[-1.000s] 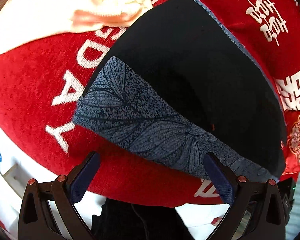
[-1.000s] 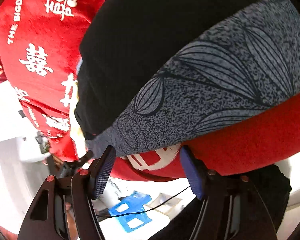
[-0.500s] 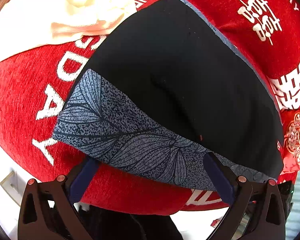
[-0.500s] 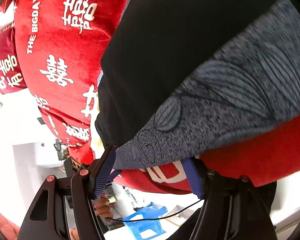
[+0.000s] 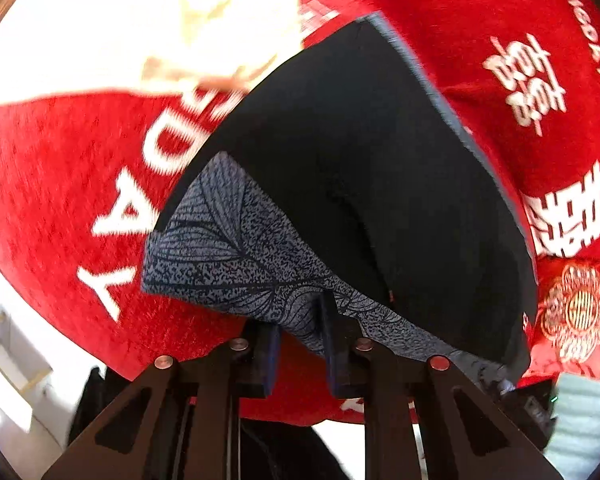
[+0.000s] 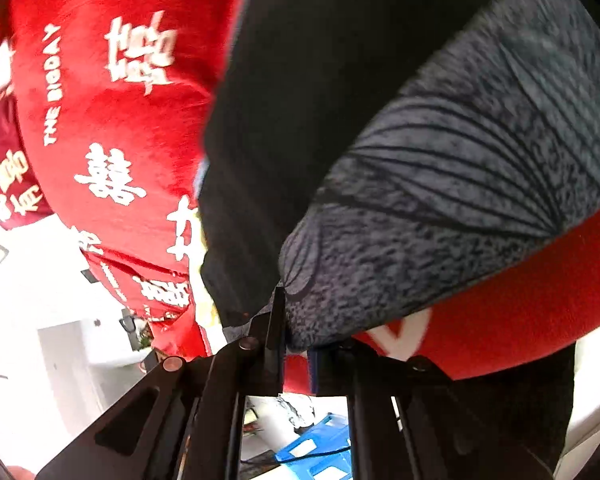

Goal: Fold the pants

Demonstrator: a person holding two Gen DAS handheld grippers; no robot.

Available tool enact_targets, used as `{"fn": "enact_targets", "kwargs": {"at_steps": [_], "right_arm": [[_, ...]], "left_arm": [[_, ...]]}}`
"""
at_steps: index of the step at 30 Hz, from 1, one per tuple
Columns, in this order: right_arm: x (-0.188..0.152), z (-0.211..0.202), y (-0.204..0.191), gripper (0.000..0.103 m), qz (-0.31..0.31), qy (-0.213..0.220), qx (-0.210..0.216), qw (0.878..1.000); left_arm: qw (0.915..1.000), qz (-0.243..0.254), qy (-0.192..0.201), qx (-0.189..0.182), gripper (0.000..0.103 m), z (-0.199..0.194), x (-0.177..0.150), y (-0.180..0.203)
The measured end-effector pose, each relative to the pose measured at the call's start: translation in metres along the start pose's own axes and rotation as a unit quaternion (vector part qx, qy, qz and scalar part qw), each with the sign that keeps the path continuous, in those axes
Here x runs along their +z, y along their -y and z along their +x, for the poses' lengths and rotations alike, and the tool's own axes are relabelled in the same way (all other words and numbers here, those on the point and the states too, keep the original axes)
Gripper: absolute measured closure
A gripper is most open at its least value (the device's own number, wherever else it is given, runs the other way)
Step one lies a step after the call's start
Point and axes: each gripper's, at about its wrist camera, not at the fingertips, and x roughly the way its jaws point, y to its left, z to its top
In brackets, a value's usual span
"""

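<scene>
Matt black cloth pants (image 5: 364,168) with a speckled grey leaf-print band lie on plush red cloth (image 5: 60,184).

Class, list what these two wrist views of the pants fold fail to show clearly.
- Left wrist view: pants far end, hidden under the cream cloth.
- Right wrist view: pants' upper part, cut by the frame edge.
- Both views: red cloth lettering, motion-blurred.
- Both: table beneath, covered.

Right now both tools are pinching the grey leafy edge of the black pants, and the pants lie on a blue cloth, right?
Not quite. The cloth is red with white letters, as the left wrist view shows. Both the left tool and right tool pinch the leafy edge of the pants.
</scene>
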Motion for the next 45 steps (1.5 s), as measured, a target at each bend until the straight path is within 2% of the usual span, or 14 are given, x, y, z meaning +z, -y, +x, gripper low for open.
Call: {"fn": "enact_targets", "kwargs": {"at_steps": [5, 12, 17, 23, 24, 28, 29, 30, 32, 37, 38, 40, 43, 45], "right_arm": [[0.010, -0.014, -0.046, 0.094, -0.054, -0.011, -0.009, 0.998], [0.086, -0.010, -0.118, 0.094, -0.129, -0.050, -0.014, 0.990], [0.169, 0.023, -0.151, 0.091, -0.143, -0.073, -0.028, 0.987], [0.256, 0.090, -0.132, 0.090, -0.117, -0.113, -0.091, 0.983], [0.267, 0.104, -0.125, 0.090, -0.118, -0.123, -0.110, 0.979], [0.280, 0.120, -0.112, 0.087, -0.099, -0.144, -0.123, 0.977], [0.279, 0.120, -0.117, 0.075, -0.104, -0.148, -0.122, 0.976], [0.276, 0.118, -0.124, 0.051, -0.123, -0.150, -0.121, 0.973], [0.267, 0.109, -0.142, 0.031, -0.168, -0.150, -0.113, 0.968], [0.235, 0.094, -0.186, 0.035, -0.284, -0.135, -0.148, 0.938], [0.233, 0.100, -0.185, 0.041, -0.288, -0.147, -0.159, 0.933], [0.229, 0.117, -0.181, 0.043, -0.298, -0.162, -0.183, 0.923], [0.245, 0.134, -0.159, 0.046, -0.344, -0.146, -0.250, 0.893], [0.253, 0.132, -0.156, 0.046, -0.342, -0.140, -0.238, 0.898]], "left_arm": [[0.9989, 0.038, 0.026, -0.001, 0.084, -0.036, 0.011, 0.031], [0.9924, 0.085, 0.089, 0.008, 0.084, -0.054, 0.084, 0.106], [0.9873, 0.097, 0.122, 0.032, 0.083, -0.022, 0.152, 0.149], [0.9829, 0.107, 0.120, 0.090, 0.082, 0.058, 0.208, 0.168], [0.9819, 0.109, 0.116, 0.103, 0.078, 0.071, 0.215, 0.174], [0.9793, 0.095, 0.111, 0.140, 0.060, 0.082, 0.222, 0.179], [0.9784, 0.093, 0.118, 0.142, 0.041, 0.075, 0.222, 0.178], [0.9747, 0.094, 0.134, 0.153, 0.028, 0.065, 0.219, 0.178], [0.9673, 0.107, 0.156, 0.169, 0.028, 0.046, 0.213, 0.181], [0.9569, 0.174, 0.105, 0.207, 0.028, 0.067, 0.192, 0.196], [0.9566, 0.179, 0.094, 0.209, 0.028, 0.078, 0.189, 0.199], [0.9567, 0.184, 0.075, 0.213, 0.028, 0.107, 0.187, 0.205], [0.9452, 0.190, 0.078, 0.254, 0.028, 0.138, 0.187, 0.210], [0.9376, 0.200, 0.082, 0.272, 0.028, 0.141, 0.184, 0.218]]}}
